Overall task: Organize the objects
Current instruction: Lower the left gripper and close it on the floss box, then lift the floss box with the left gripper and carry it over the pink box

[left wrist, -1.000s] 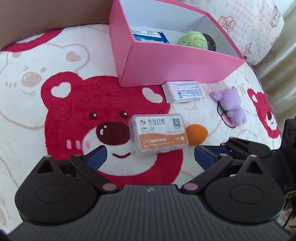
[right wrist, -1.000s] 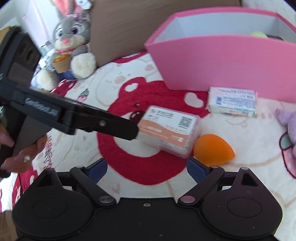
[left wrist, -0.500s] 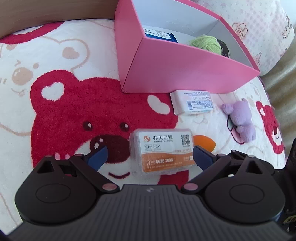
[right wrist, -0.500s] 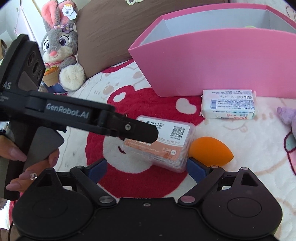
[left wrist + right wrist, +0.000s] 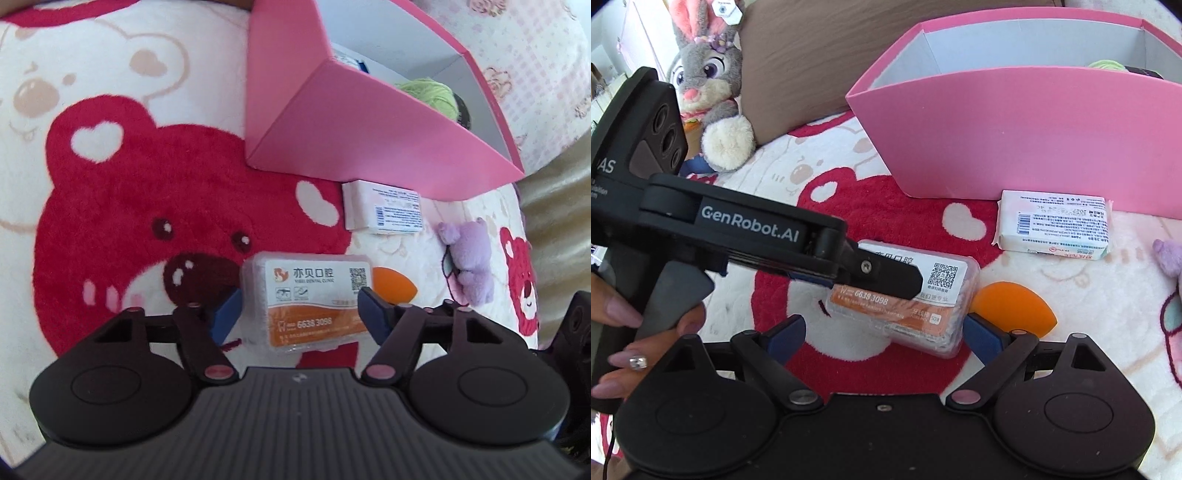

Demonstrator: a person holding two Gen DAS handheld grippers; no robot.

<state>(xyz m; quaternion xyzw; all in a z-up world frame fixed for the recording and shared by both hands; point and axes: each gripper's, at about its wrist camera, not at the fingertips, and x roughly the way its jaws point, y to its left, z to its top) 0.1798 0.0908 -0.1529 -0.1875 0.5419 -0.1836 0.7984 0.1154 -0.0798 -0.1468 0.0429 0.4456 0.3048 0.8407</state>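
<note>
Clear plastic floss-pick box (image 5: 314, 299) with an orange label is seen on the red bear blanket (image 5: 147, 206), bracketed by the closing left tongs (image 5: 300, 309), pads at its ends. From the right view, right tongs (image 5: 884, 334) are held spread, unclenched, before it.

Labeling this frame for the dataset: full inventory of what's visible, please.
clear box: 1, clear with white-orange label, on the blanket between the closing left gripper's fingers
orange sponge: 1, orange, right of the clear box
white packet: 1, white, before the pink box
pink box: 1, pink, at the back
green yarn: 1, green, inside the pink box
purple plush: 1, purple, far right
rabbit plush: 1, grey, back left
blanket: 1, cream-red
left gripper: 1, black
right gripper: 1, black, open
hand: 1, holding the left gripper's handle
</note>
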